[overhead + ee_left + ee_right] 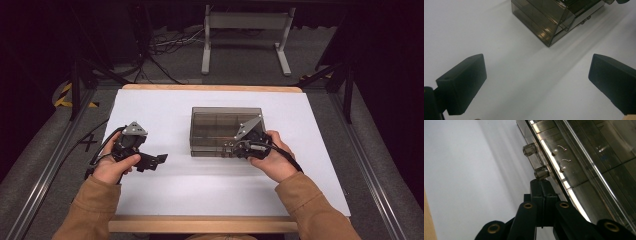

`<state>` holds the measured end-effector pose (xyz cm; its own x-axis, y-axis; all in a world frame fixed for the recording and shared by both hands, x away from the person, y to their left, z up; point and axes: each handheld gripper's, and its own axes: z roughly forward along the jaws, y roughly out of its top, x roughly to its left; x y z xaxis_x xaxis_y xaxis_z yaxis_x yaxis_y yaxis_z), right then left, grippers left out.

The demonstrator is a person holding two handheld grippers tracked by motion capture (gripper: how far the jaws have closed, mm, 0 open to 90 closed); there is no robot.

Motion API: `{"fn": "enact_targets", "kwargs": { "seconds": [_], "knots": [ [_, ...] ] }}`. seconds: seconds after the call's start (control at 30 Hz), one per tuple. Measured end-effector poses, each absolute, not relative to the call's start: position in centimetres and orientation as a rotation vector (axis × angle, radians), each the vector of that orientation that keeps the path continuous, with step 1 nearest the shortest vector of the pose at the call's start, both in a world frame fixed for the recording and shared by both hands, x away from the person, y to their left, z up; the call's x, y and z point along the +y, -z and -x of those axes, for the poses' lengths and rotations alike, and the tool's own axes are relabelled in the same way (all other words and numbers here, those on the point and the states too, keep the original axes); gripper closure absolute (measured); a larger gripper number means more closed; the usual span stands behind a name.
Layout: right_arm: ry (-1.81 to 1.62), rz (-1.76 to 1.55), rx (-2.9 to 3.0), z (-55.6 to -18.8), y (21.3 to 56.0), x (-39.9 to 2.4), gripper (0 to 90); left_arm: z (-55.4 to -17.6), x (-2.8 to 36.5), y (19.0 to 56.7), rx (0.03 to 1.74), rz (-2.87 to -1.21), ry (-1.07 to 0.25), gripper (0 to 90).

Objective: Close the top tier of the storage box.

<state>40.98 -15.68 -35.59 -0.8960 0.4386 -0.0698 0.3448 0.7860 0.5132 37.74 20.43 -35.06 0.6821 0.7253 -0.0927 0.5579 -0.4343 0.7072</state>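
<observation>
Right gripper (541,182), jaws clenched empty, tips just behind a drawer knob (541,173) of the smoked-plastic organizer box (226,131); left gripper (152,161) released, well apart.

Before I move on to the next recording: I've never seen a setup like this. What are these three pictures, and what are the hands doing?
A person sits at a white-covered table and holds a hand-operated two-jaw tool in each hand. The high view looks down from above the person. The other two pictures come from small cameras riding on each tool, looking along its black jaws.

On the table stands a smoky see-through drawer box. The left gripper rests on the table apart from the box, jaws wide open, nothing between them. The right gripper is at the box's front, jaws closed together, the tip right at a small round drawer knob; whether it pinches the knob I cannot tell.
</observation>
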Motion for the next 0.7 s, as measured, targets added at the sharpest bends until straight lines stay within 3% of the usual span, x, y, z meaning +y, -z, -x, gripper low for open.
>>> {"fn": "enact_targets", "kwargs": {
  "seconds": [0.7],
  "knots": [
    [-0.763,-0.689,2.711,-42.0,35.7,-16.0,90.0,-37.7,20.4,35.1,0.985,-2.15,-0.288,2.2]
  ]
}}
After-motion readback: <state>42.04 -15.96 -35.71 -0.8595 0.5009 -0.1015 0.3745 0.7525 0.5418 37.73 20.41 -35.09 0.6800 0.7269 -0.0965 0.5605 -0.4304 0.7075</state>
